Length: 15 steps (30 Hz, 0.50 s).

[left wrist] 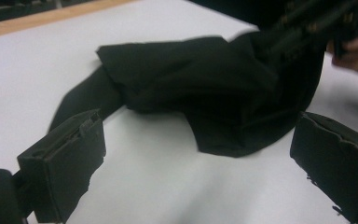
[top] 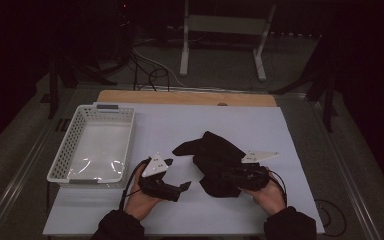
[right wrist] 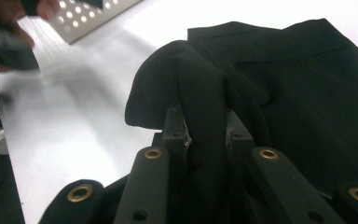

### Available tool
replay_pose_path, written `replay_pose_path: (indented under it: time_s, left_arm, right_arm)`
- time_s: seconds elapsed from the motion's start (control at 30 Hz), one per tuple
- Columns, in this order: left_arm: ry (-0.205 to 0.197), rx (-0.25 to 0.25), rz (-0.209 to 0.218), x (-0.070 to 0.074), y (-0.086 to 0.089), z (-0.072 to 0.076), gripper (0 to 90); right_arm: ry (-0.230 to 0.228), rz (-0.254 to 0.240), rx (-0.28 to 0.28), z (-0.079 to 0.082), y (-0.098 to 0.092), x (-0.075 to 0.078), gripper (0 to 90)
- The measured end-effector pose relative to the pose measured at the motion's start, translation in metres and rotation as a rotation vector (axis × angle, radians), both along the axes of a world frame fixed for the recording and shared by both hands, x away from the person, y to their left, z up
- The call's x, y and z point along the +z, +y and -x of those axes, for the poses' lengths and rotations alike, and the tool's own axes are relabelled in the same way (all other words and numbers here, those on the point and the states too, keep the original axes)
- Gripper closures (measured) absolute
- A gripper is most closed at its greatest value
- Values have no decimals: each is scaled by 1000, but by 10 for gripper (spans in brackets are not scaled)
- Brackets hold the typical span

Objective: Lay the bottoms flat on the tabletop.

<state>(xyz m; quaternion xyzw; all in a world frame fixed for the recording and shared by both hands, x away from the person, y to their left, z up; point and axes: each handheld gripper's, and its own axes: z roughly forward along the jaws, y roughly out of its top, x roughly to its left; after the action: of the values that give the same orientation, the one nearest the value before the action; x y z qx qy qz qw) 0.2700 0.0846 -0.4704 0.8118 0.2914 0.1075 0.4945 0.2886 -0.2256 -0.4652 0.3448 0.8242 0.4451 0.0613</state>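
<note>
Dark room all around, with one white sheet [top: 145, 125] laid over a wooden table [top: 180, 97]. No words or labels can be read on anything.

Far left on the sheet sits one white basket [top: 60, 162] with lots of little holes in its walls. Its corner shows at the top of the right gripper view [right wrist: 93, 14] too.

Next comes the left gripper [top: 184, 187], held in one hand [top: 139, 200] near the front edge of the sheet. Its two black jaws stand wide apart with nothing between them. In the left gripper view [left wrist: 196, 177] bare white sheet lies between its jaws, and the cloth is just past them.

One black cloth [top: 212, 155] lies bunched up in the middle of the sheet, a bit to the right. One thin end sticks out to the left [left wrist: 79, 98].

Last is the right gripper [top: 230, 176], held in the other hand [top: 270, 197]. It reaches into the right side of the cloth. In the right gripper view [right wrist: 204, 135] its jaws are close together and pinch a fold of the cloth [right wrist: 307, 93], which humps up above them.

That makes one basket, one cloth, two grippers and two hands.
</note>
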Motion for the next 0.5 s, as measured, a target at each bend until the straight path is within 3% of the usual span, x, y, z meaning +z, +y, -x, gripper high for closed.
replay_pose_path:
  time_s: [0.2, 0.37, 0.43, 0.47, 0.5]
  left_arm:
    - [-20, -40, -61, -1, -26, -10, 124]
    - [-13, -14, -146, -6, -43, -26, 219]
    - [-21, 6, -179, -10, -49, -33, 297]
    - [-21, 6, -179, -10, -49, -33, 314]
    - [-37, 20, -205, -12, -54, -37, 314]
  right_arm:
    - [12, -27, -1, -4, -4, 1, 759]
    - [14, -40, 11, -3, -4, 4, 758]
    - [16, -52, 15, -3, -6, 7, 758]
    - [16, -52, 15, -3, -6, 7, 758]
    - [16, -60, 19, -3, -6, 7, 758]
